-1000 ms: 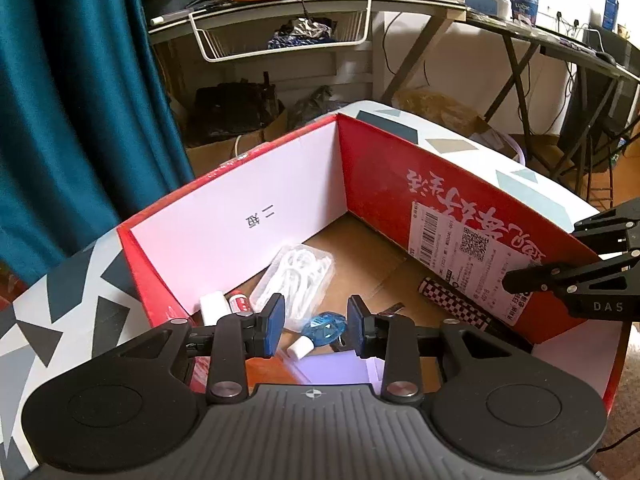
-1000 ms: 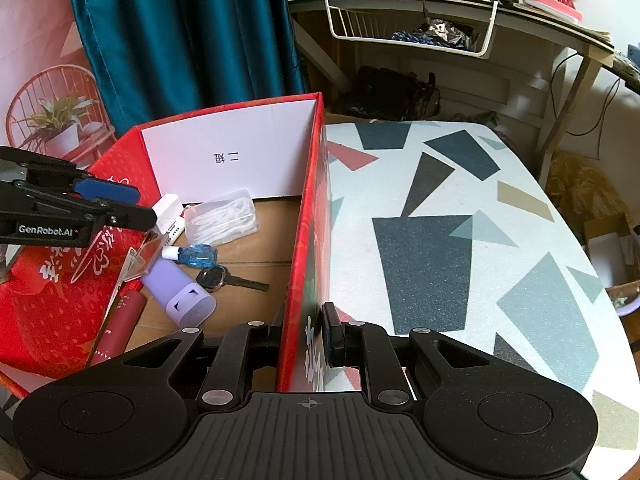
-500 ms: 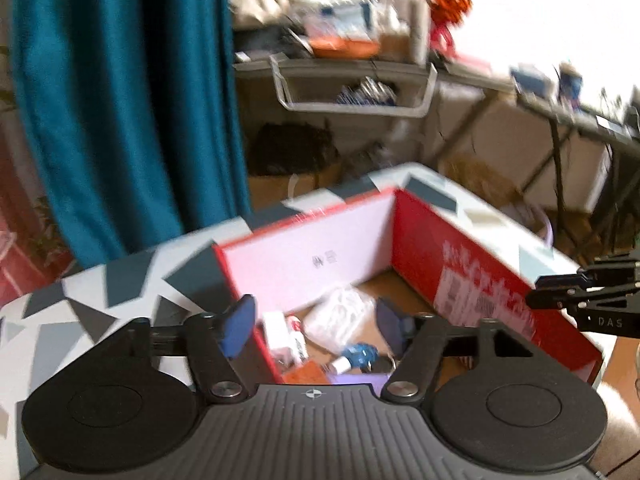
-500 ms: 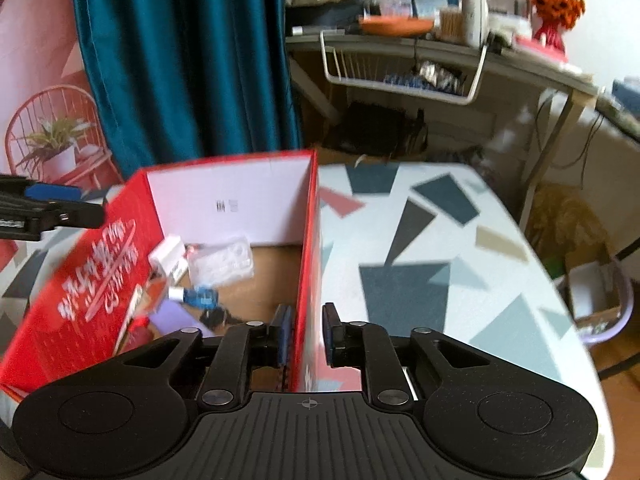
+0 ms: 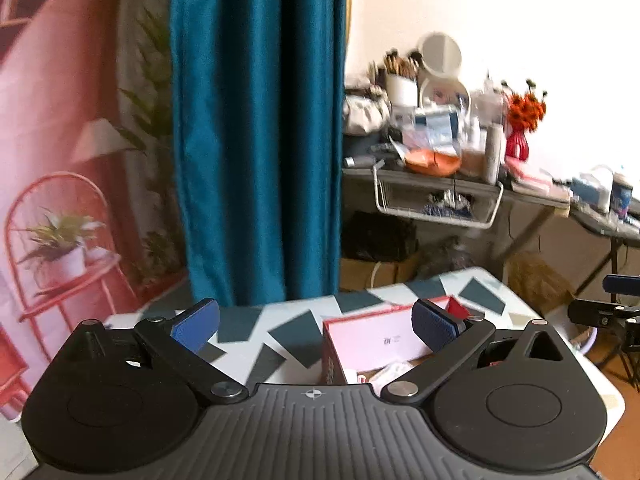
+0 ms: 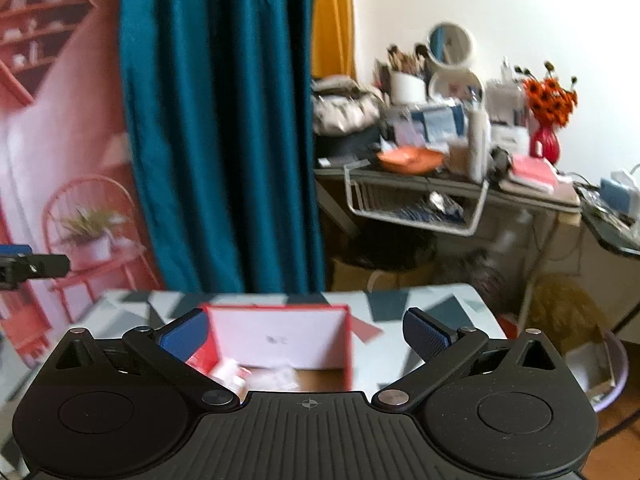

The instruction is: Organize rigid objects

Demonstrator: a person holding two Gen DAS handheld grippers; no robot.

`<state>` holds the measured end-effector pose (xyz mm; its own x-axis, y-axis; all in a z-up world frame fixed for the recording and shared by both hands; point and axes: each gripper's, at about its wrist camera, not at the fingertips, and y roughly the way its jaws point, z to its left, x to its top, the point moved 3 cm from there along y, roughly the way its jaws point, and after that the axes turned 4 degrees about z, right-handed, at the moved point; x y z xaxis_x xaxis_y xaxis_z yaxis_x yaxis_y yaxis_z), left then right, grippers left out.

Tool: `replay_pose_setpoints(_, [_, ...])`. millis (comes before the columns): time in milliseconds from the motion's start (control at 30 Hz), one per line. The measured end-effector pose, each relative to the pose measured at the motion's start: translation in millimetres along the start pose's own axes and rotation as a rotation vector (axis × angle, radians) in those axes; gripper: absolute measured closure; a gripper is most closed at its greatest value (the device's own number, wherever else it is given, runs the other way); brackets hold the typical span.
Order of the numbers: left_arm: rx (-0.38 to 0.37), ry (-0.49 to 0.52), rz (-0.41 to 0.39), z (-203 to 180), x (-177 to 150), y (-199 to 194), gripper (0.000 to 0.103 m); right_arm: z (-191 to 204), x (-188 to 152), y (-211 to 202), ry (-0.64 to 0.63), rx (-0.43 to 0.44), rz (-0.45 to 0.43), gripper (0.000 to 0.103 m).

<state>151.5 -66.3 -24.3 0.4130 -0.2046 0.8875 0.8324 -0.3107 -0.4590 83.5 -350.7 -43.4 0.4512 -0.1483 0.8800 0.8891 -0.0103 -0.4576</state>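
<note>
Now my left tool (image 5: 315, 326) and right tool (image 6: 306, 330) were both released, jaws just spread wide, nothing between them, red box (image 6: 280, 338) below on the patterned counter (image 6: 448, 308), small items inside.

pale table (image 6: 404, 354) with dark triangles — a red box (image 6: 280, 334) on it.

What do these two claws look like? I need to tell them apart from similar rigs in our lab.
Both look alike: the left claw and right claw each have a matte black ribbed body with two round discs, black linkage arms on silver pivot screws, and textured blue finger pads. A small white crosshair mark sits at the centre of each body. No cables, hands or sleeves show.
</note>
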Motion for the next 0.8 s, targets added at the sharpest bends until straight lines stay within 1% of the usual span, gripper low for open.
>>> replay_pose_setpoints(100, [0.055,-0.023,-0.041,-1.0,3.9,-32.4,0.0,14.2,12.1,-23.2,-0.01,0.008,-0.018,0.0])
replay_pose_setpoints(300, [0.149,-0.025,-0.069,-9.3,-1.3,-82.4,0.0,43.4,23.6,-74.5,-0.033,0.025,-0.075,0.0])
replay_pose_setpoints(367, [0.166,-0.032,-0.091,-11.2,-4.3,-100.3,0.0,52.4,22.5,-89.1,-0.037,0.033,-0.087,0.0])
replay_pose_setpoints(467, [0.161,-0.105,-0.135,-5.2,-15.2,-129.5,0.0,63.4,17.6,-107.6,-0.048,0.035,-0.096,0.0])
replay_pose_setpoints(533, [0.162,-0.135,-0.122,-2.2,-19.8,-139.8,0.0,69.7,13.1,-119.3,-0.05,0.034,-0.1,0.0])
replay_pose_setpoints(667, [0.241,-0.125,-0.112,-1.5,-32.4,-167.8,0.0,78.6,2.9,-137.3,-0.039,0.04,-0.102,0.0])
replay_pose_setpoints(800, [0.241,-0.145,-0.102,4.3,-39.4,-180.4,0.0,83.1,-6.0,-152.1,-0.024,0.056,-0.1,0.0])
